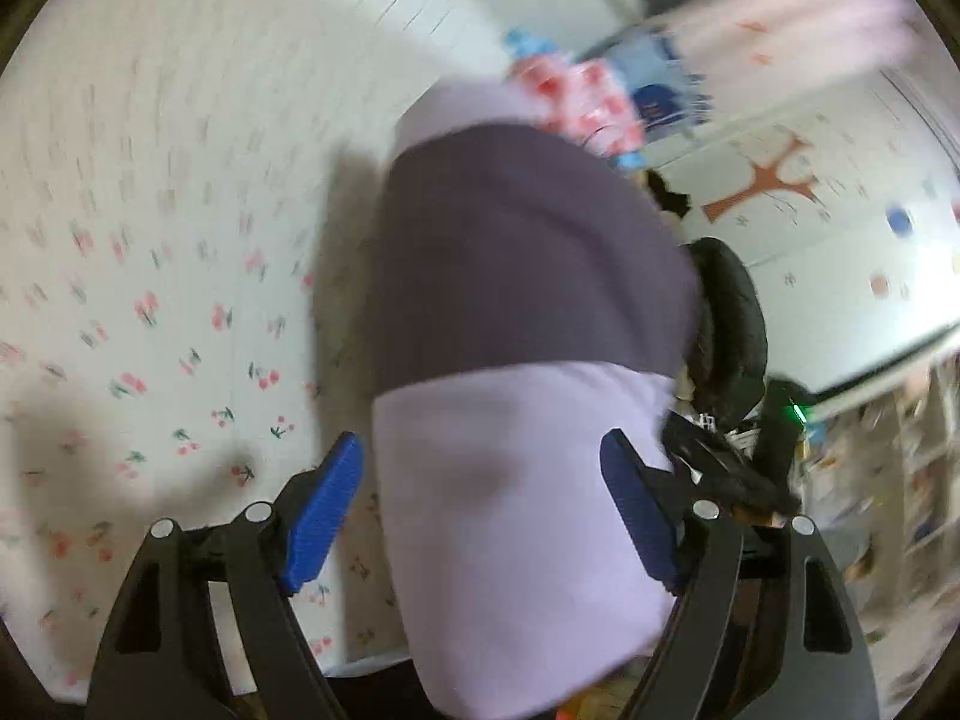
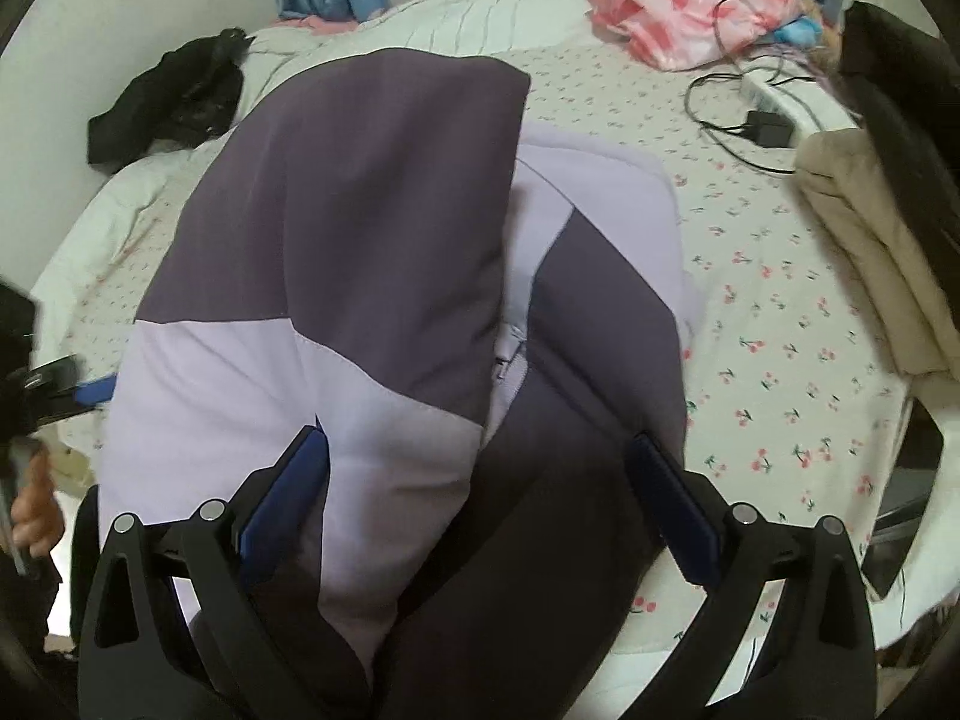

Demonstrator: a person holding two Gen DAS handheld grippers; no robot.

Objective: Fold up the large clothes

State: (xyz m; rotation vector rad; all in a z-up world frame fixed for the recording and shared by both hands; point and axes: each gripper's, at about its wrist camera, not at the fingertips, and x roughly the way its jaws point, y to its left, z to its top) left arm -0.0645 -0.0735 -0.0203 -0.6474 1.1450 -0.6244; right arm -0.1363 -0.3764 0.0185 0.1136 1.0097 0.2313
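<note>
A large jacket in lilac and dark purple panels point(image 2: 372, 252) lies folded on a bed with a cherry-print sheet point(image 2: 780, 360); its zipper point(image 2: 510, 360) shows near the middle. My right gripper point(image 2: 480, 468) is open, its blue pads spread wide above the jacket's near end. In the blurred left wrist view the same jacket point(image 1: 516, 360) lies between the open jaws of my left gripper point(image 1: 480, 468). The left gripper point(image 2: 54, 384) also shows at the left edge of the right wrist view.
A black garment point(image 2: 174, 102) lies at the bed's far left. A pink patterned garment point(image 2: 690, 6), a power strip with cables point(image 2: 774, 102) and a cream folded blanket point(image 2: 870, 240) lie at the right. A wall stands behind the bed.
</note>
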